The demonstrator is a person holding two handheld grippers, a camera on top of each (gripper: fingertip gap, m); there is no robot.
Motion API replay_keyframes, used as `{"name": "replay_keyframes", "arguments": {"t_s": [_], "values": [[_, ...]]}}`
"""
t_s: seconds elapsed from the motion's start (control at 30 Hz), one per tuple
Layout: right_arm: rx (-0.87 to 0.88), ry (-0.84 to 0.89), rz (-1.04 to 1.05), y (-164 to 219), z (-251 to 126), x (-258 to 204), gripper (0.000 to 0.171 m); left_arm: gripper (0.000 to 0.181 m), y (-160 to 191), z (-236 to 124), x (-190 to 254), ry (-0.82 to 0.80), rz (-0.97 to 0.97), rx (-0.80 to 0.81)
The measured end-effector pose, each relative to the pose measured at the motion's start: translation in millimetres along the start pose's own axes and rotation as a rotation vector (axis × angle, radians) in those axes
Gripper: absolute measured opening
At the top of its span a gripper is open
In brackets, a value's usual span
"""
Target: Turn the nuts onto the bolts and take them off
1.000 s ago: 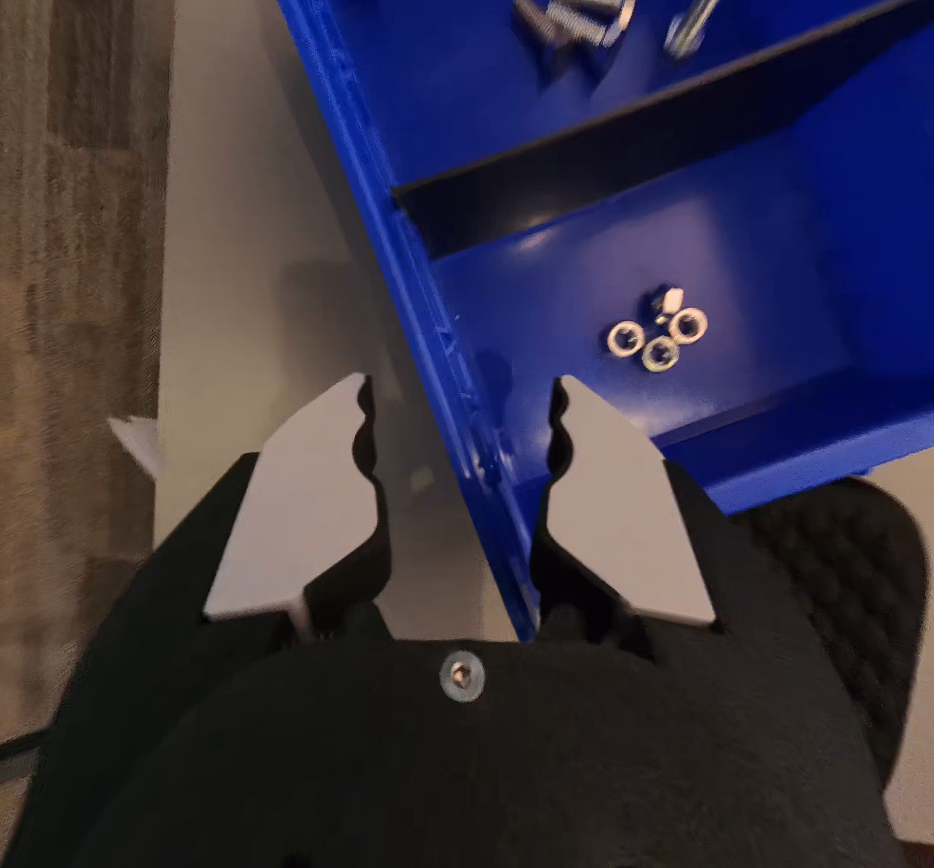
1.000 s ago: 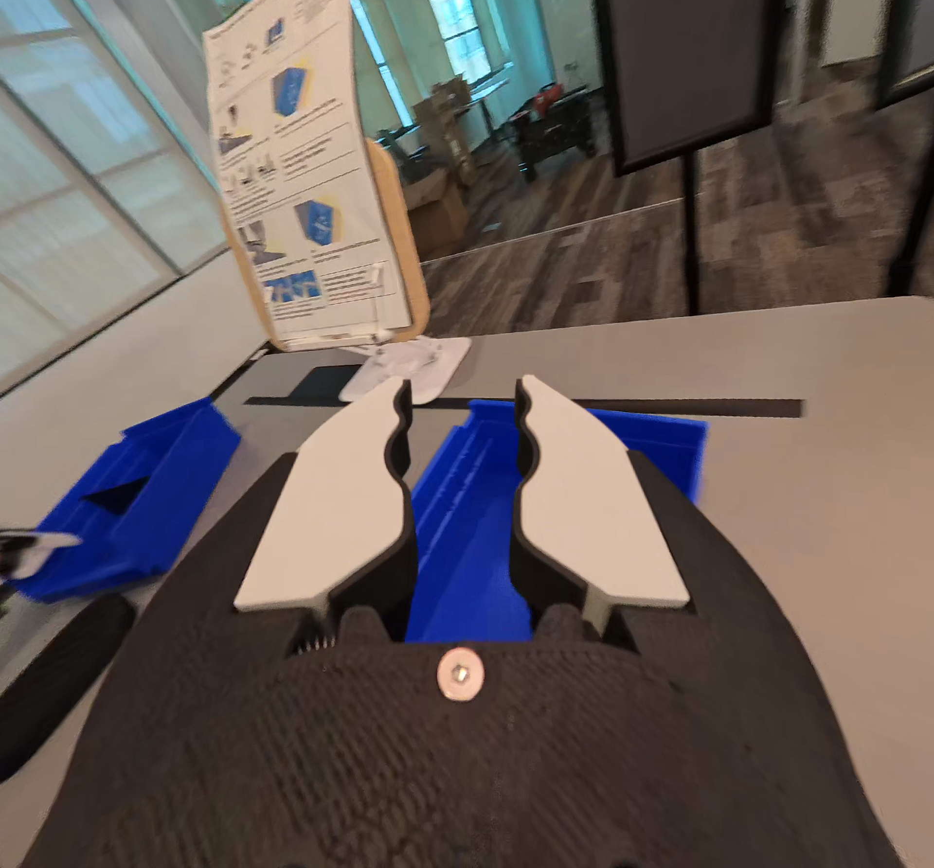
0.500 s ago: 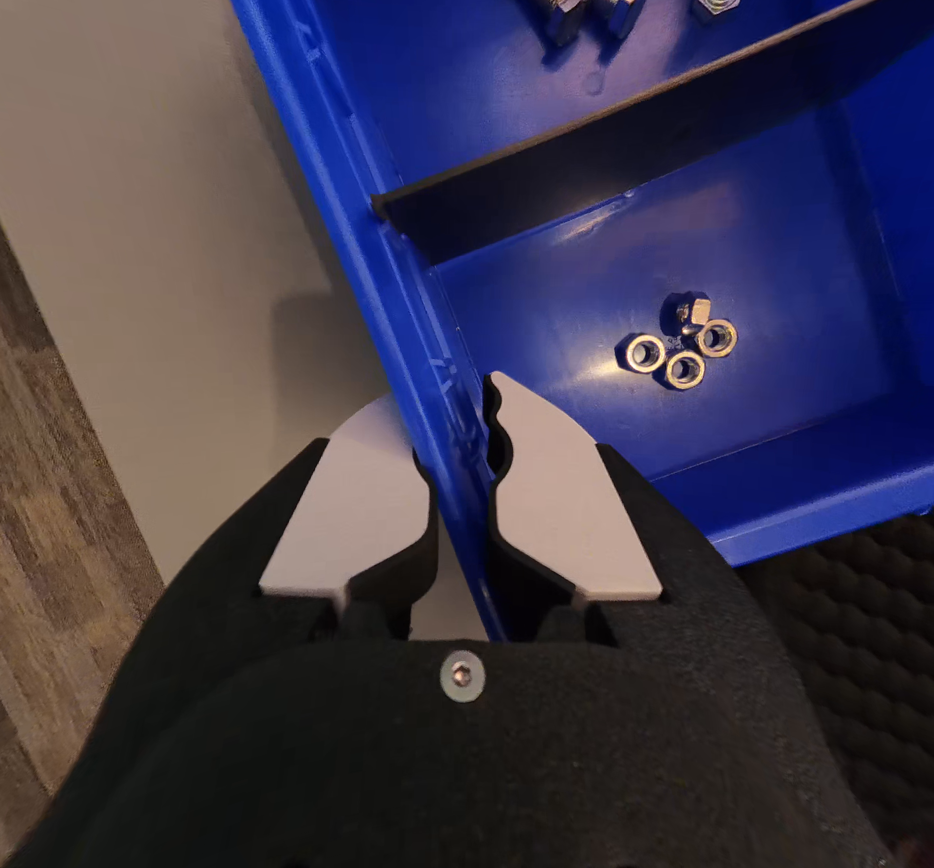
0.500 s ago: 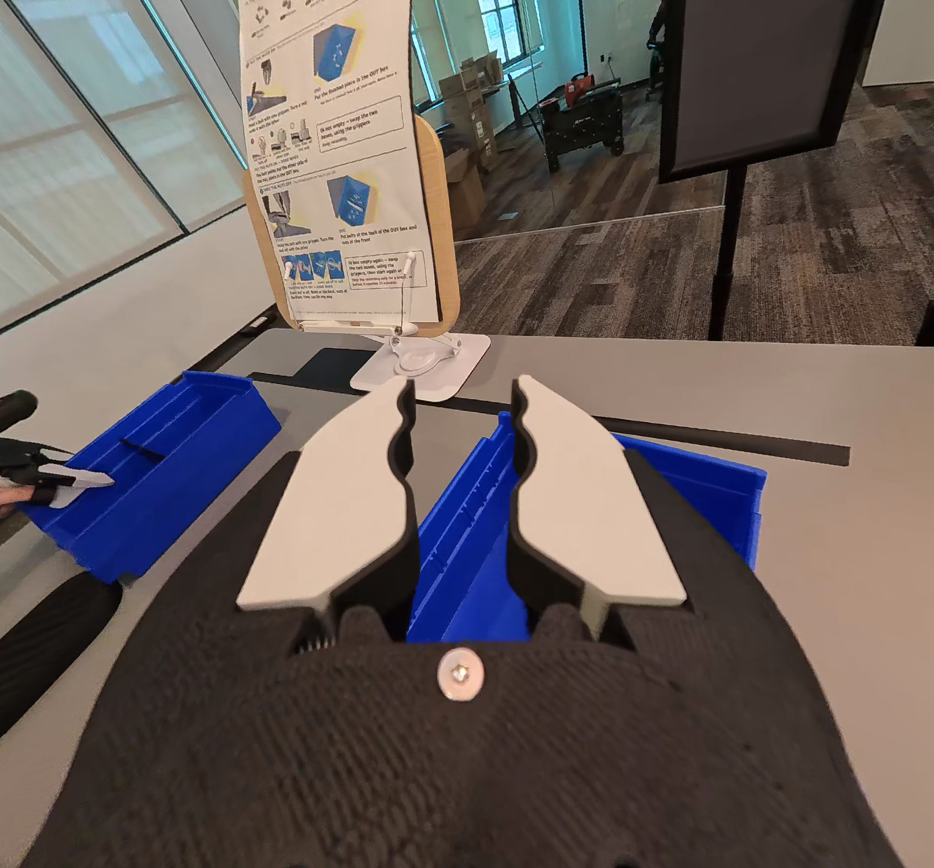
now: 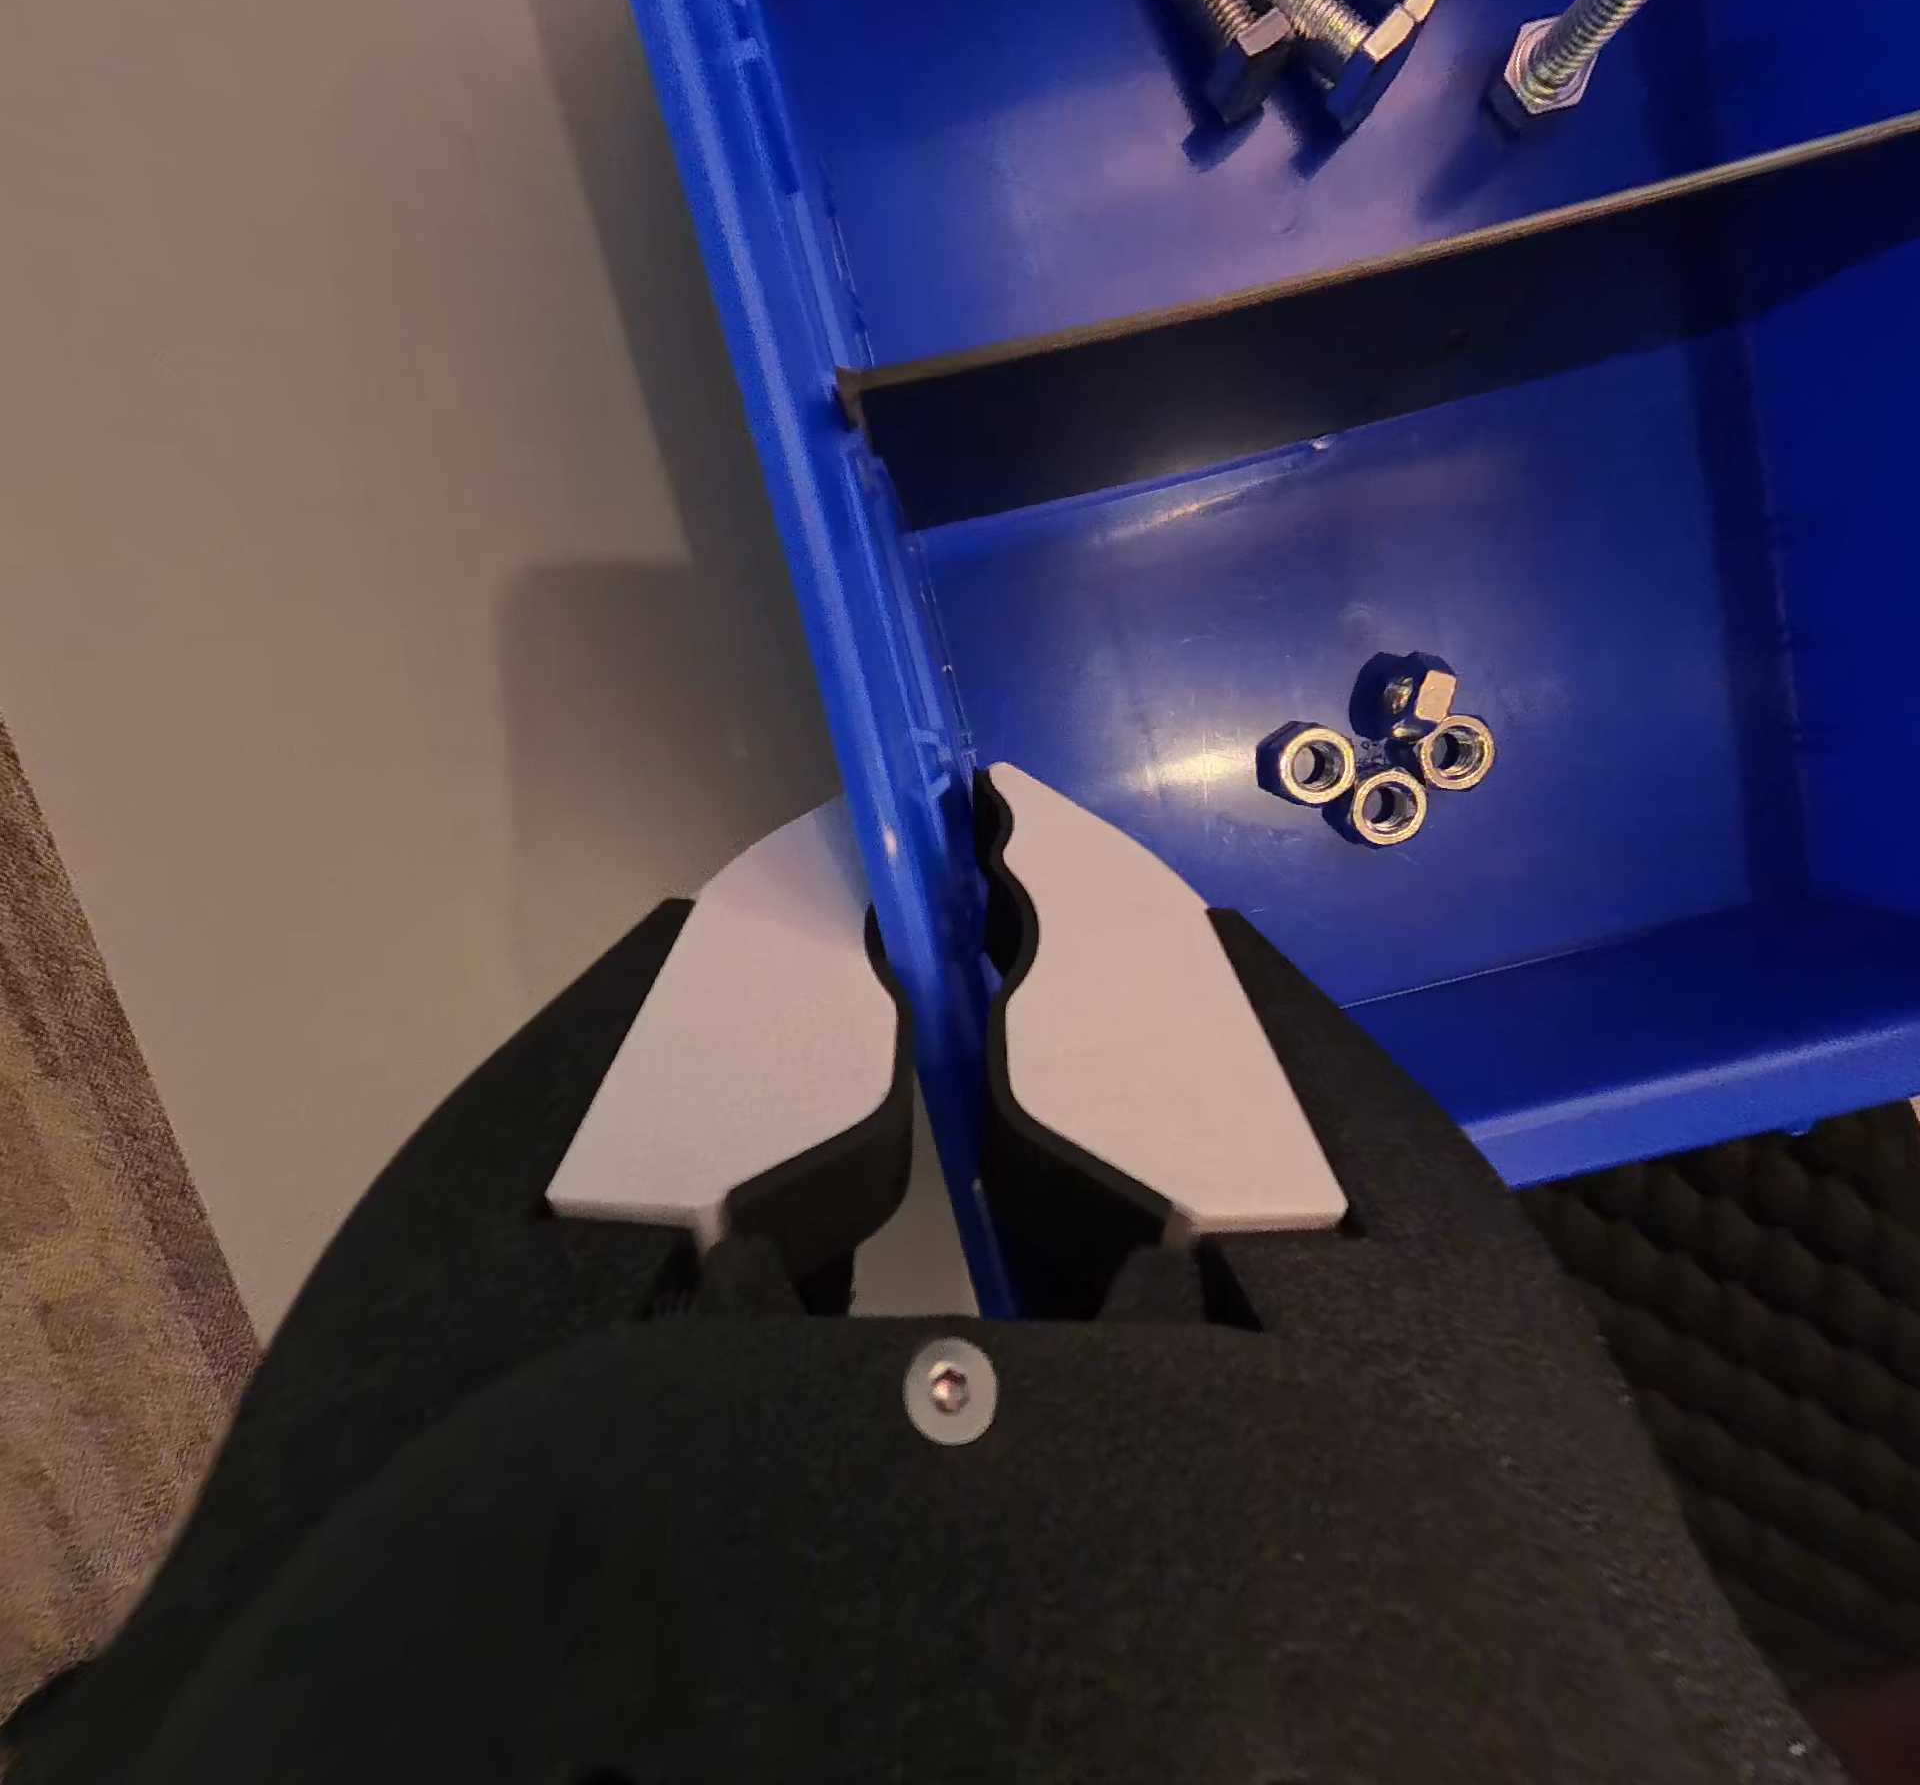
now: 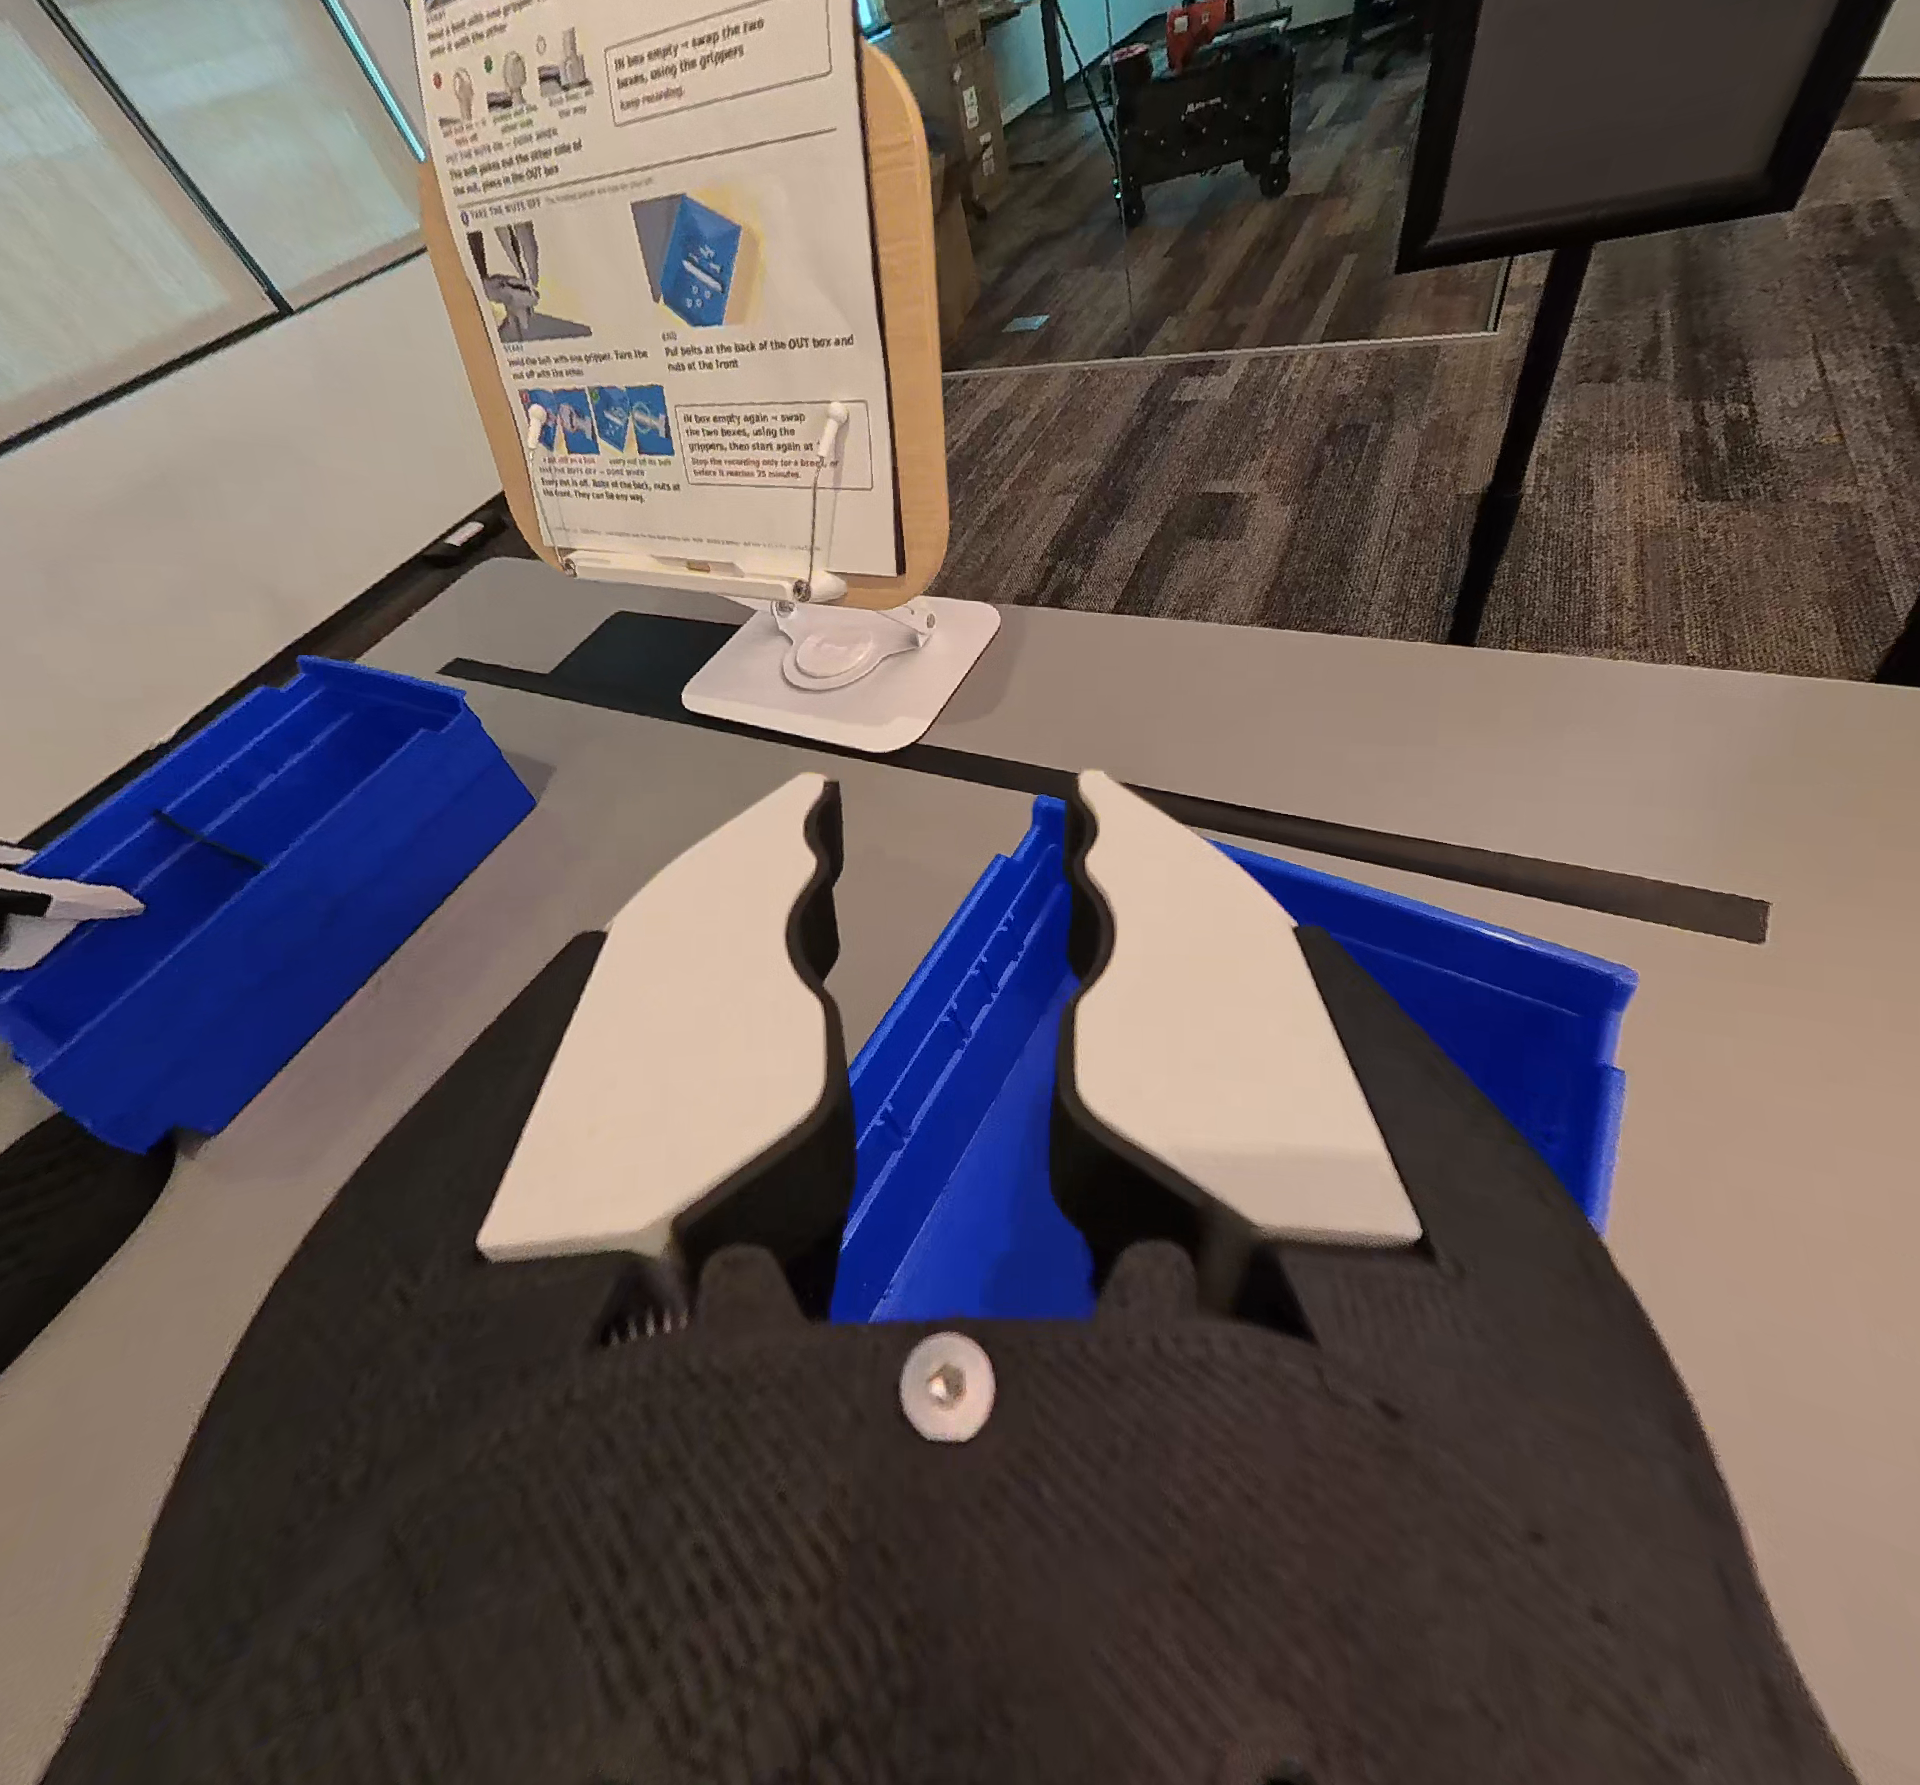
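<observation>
The left gripper (image 5: 935, 862) has its fingers (image 5: 1122, 1008) pinched onto the side wall of the blue bin (image 5: 894, 592), one finger outside, one inside, while four loose nuts (image 5: 1377, 764) sit in the near compartment and four bolts (image 5: 1340, 0) lie beyond the black divider (image 5: 1351, 353). Over on the right, the right gripper (image 6: 951, 805) holds its fingers (image 6: 707, 1008) apart and empty above a second blue bin (image 6: 1455, 987) on the grey bench (image 6: 1558, 779), with an instruction sheet on a stand (image 6: 675, 229) behind.
</observation>
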State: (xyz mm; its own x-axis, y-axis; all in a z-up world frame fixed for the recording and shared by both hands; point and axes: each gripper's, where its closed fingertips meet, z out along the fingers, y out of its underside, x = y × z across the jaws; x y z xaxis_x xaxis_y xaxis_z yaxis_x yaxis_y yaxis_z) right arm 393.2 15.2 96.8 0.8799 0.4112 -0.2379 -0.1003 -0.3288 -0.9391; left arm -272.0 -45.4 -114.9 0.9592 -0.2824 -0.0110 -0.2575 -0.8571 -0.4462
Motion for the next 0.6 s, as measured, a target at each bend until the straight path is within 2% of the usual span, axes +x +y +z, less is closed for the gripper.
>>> {"name": "replay_keyframes", "arguments": {"t_s": [0.1,0.17,0.23,0.3,0.37,0.47,0.6], "values": [[-0.021,0.001,-0.021,2.8,7.0,-4.3,0.043,0.009,0.0,-0.9,0.5,-0.007,-0.014,0.031],[-0.032,0.012,-0.037,4.0,9.6,-5.4,0.045,0.029,3.0,-4.3,-2.5,-0.028,-0.013,0.025],[-0.037,0.024,-0.055,3.9,9.8,-5.8,0.045,0.039,-2.5,-20.7,-14.9,-0.129,0.01,0.075],[-0.028,0.029,-0.064,1.8,8.7,-6.1,0.045,0.038,-18.1,-47.5,-11.4,-0.185,0.073,0.186],[-0.013,0.025,-0.064,-0.8,7.8,-6.6,0.044,0.037,-29.2,-68.1,16.4,-0.142,0.149,0.252],[-0.007,0.018,-0.057,-1.7,8.1,-7.0,0.044,0.032,-36.1,-78.6,59.3,-0.102,0.257,0.267],[-0.026,0.014,-0.066,1.7,10.9,-9.5,0.044,0.026,-29.5,-55.6,108.6,0.011,0.311,0.168]]}}
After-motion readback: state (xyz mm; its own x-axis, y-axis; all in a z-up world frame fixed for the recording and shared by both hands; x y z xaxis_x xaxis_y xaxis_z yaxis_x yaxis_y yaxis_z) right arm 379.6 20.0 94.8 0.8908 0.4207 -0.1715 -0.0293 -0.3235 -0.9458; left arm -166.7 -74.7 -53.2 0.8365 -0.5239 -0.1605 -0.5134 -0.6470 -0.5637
